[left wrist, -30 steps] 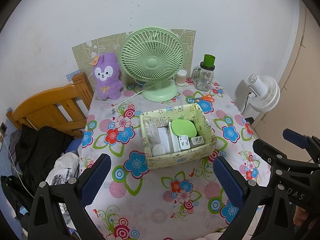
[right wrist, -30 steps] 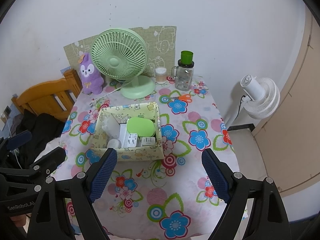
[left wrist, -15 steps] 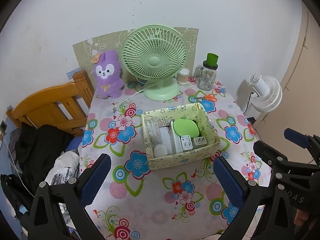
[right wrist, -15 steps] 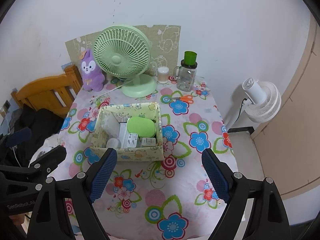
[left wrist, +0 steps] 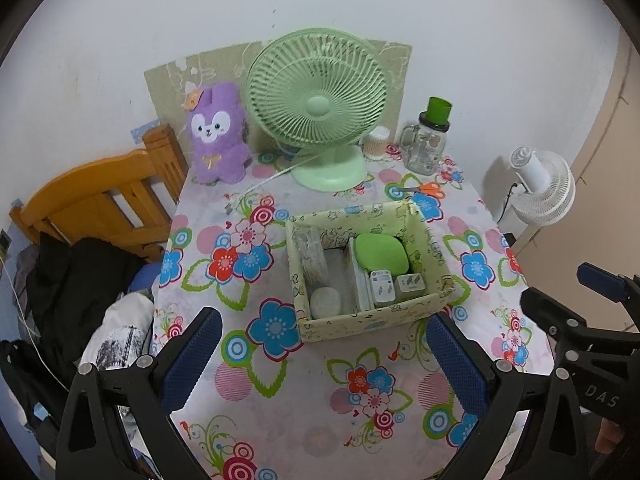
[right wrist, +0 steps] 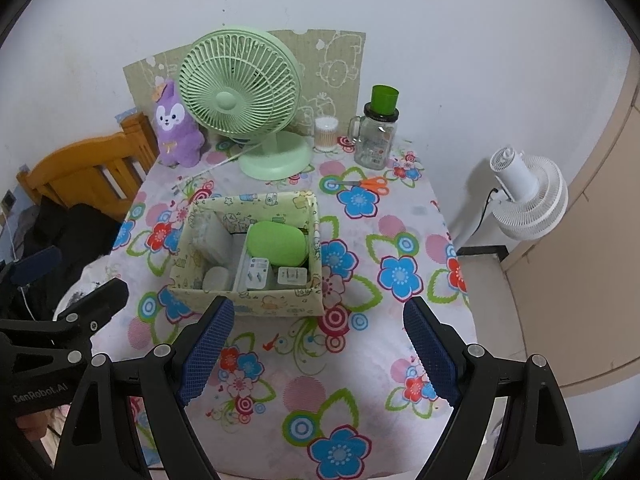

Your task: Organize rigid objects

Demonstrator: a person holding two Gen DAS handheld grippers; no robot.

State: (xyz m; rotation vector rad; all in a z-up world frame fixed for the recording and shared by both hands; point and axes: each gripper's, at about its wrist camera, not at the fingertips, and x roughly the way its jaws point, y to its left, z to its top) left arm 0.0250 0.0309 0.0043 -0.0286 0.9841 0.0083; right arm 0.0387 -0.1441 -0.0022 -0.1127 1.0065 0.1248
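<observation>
A pale yellow patterned box sits mid-table on the flowered cloth. It holds a green oval case, two white plug adapters, a white round lid and a clear packet. Orange scissors lie behind the box. My left gripper is open and empty, above the table's near edge in front of the box. My right gripper is open and empty, in front of the box.
At the back stand a green desk fan, a purple plush rabbit, a cotton swab jar and a glass jar with a green lid. A wooden chair with dark clothes is left, a white floor fan right.
Both grippers have drawn slightly back and up from the table; the box and other objects appear a little farther away. Nothing on the table has moved.
</observation>
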